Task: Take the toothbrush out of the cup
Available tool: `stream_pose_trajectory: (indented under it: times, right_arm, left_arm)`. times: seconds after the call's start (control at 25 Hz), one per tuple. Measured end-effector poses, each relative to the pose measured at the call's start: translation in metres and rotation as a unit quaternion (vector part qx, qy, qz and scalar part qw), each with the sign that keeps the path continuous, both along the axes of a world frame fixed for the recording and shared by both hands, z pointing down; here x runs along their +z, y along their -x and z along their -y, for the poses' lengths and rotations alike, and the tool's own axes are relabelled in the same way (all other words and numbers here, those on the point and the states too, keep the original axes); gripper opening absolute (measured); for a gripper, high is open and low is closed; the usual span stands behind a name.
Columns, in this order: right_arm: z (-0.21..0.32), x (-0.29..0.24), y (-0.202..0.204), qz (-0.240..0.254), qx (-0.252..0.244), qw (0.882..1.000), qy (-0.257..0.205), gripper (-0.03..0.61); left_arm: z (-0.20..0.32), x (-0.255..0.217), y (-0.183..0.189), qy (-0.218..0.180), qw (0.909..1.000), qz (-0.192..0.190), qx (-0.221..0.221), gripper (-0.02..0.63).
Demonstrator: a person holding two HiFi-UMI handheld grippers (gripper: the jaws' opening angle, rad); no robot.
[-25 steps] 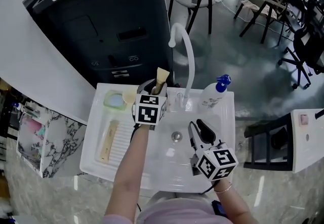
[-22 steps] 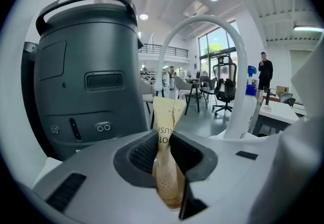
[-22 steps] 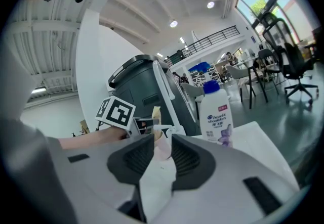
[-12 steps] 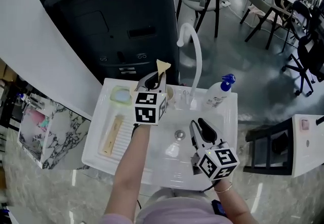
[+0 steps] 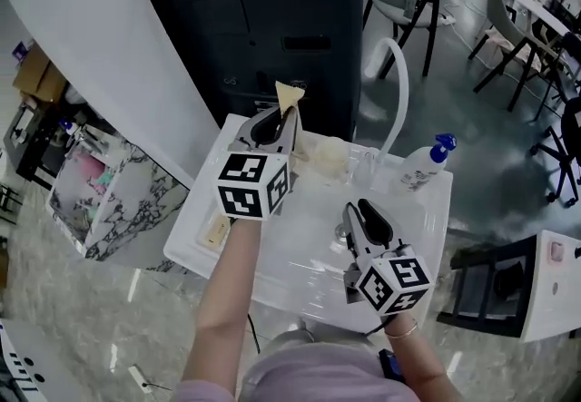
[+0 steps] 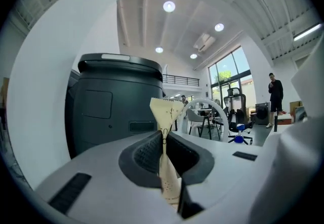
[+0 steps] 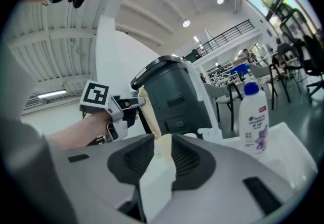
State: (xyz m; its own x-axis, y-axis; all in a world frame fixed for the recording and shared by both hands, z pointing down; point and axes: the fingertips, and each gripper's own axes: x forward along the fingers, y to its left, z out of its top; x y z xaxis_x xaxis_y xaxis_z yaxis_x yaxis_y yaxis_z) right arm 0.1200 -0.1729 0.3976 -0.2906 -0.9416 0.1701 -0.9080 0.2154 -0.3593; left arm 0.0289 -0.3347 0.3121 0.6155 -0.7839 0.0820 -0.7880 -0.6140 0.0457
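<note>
A toothbrush in a cream paper wrapper (image 5: 289,99) sticks up from my left gripper (image 5: 278,122), held in the air above the back of the white sink (image 5: 272,275). Its jaws have just been closing and now pinch the wrapper (image 6: 164,112) between the pads of the left gripper (image 6: 163,139). A pale cup (image 5: 325,155) stands at the sink's back rim, right of and below the brush. My right gripper (image 5: 365,211) hovers over the basin, jaws apart, nothing gripped. The right gripper view looks between the right gripper's jaws (image 7: 163,151) at the cup (image 7: 163,142) and the raised brush (image 7: 147,115).
A white curved tap (image 5: 397,87) rises at the sink's back. Right of it stands a pump bottle with a blue cap (image 5: 423,171). A cream packet (image 5: 216,230) lies on the left drainboard. A big black machine (image 5: 263,19) stands behind; chairs are at the far right.
My left gripper has risen from the cup with the wrapped toothbrush, which now hangs clear above it. The right gripper has shifted only a little over the basin.
</note>
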Motion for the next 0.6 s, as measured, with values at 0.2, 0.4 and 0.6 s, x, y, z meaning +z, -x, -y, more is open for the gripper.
stream_pose_trajectory:
  times: [0.2,0.4,0.6]
  right_arm:
    - [0.006,0.002,0.047,0.003,-0.060,0.998,0.001,0.098]
    - [0.007,0.007,0.092,0.007,-0.110,0.994,0.007,0.098]
    - [0.004,0.014,0.131,0.009,-0.154,0.988,0.016,0.098]
  left_arm:
    - [-0.012,0.005,0.071,0.006,0.9983,0.001,-0.057,0.022]
    - [-0.031,0.022,0.137,0.024,0.9935,0.003,-0.111,0.021]
    - [-0.056,0.045,0.192,0.051,0.9863,0.010,-0.157,0.021]
